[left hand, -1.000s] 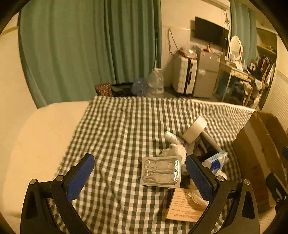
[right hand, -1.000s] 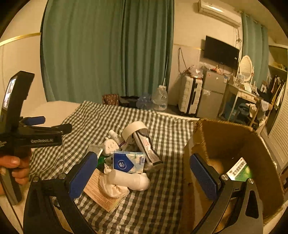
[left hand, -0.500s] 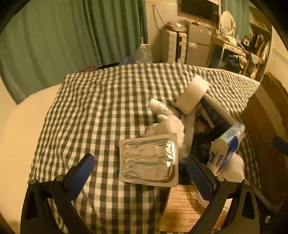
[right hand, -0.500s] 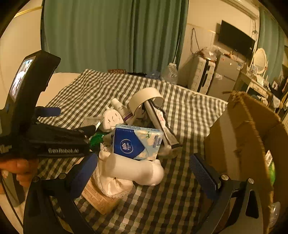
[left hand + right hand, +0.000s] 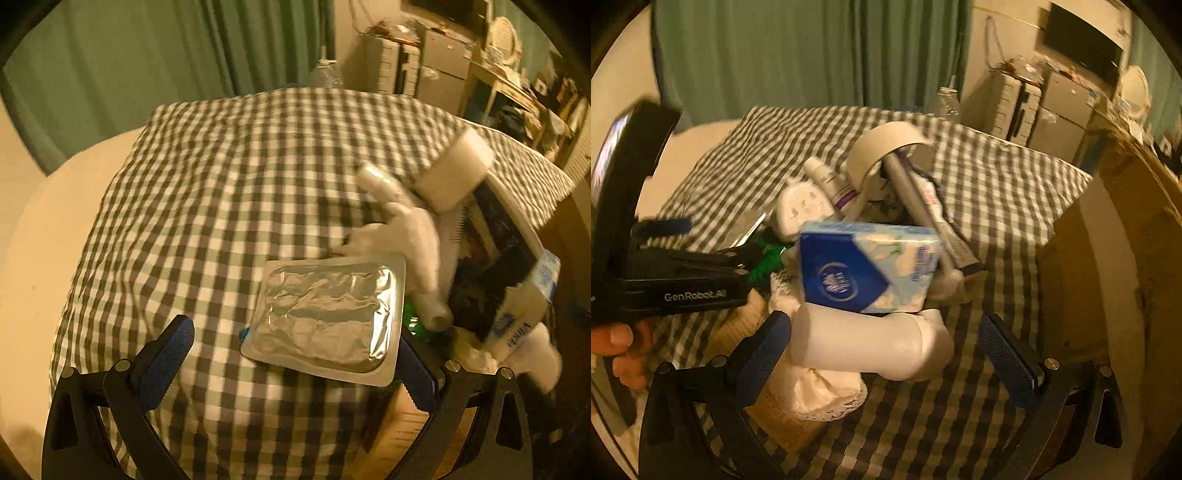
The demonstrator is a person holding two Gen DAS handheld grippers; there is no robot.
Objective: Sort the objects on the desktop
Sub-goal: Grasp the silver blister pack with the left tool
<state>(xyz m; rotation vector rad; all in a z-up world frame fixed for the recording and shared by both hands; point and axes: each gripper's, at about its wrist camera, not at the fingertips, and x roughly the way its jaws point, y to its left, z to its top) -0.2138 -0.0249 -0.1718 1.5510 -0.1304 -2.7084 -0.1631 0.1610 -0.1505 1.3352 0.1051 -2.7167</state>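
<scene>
Both grippers spread wide: left gripper [image 5: 291,360] brackets a foil blister pack [image 5: 327,317] on the checked bench cloth [image 5: 229,192]. Only the right gripper [image 5: 886,356] view shows the cardboard box [image 5: 1123,258] and a hand [image 5: 624,350]. Tissue pack [image 5: 868,271] rests on a white bottle [image 5: 868,349], hiding the pile behind.

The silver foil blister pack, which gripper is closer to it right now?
Left. The left gripper is open around the foil blister pack. The right gripper is open over by the white bottle, farther off.

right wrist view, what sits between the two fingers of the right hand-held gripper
In the right wrist view, a white bottle lies on its side between the open fingers of the right hand-held gripper, with a blue tissue pack just beyond it.
</scene>
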